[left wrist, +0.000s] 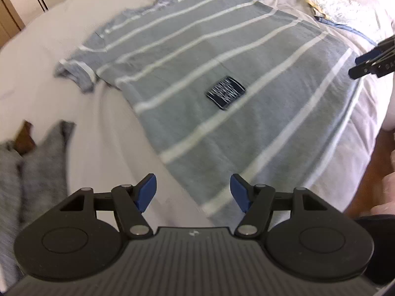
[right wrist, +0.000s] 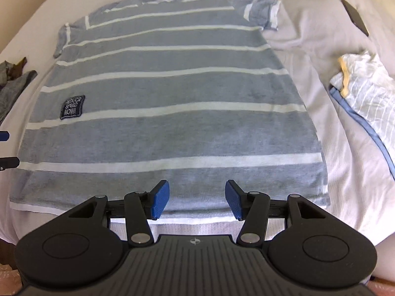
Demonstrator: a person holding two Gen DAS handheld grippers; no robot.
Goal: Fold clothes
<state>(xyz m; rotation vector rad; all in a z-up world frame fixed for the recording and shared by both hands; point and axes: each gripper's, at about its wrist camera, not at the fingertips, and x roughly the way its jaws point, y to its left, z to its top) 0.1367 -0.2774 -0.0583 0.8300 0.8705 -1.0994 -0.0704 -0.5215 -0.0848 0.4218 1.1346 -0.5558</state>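
A light blue T-shirt with white stripes (left wrist: 222, 79) (right wrist: 172, 91) lies spread flat on the white bed (left wrist: 108, 133), front up, with a dark patch (left wrist: 226, 92) (right wrist: 72, 107) on its chest. My left gripper (left wrist: 193, 192) hovers open above the shirt's hem corner, nothing between its blue pads. My right gripper (right wrist: 197, 198) hangs open over the middle of the hem, also with nothing between its pads. The right gripper's black fingers (left wrist: 370, 61) show at the right edge of the left wrist view. The left gripper's fingertips (right wrist: 5, 148) peek in at the left edge of the right wrist view.
A grey garment (left wrist: 37, 153) (right wrist: 14, 83) lies at the bed's left side. A white and pale yellow cloth with a blue edge (left wrist: 338, 9) (right wrist: 365, 91) lies to the right of the shirt. A dark flat object (right wrist: 355, 17) rests at the far right on the bed.
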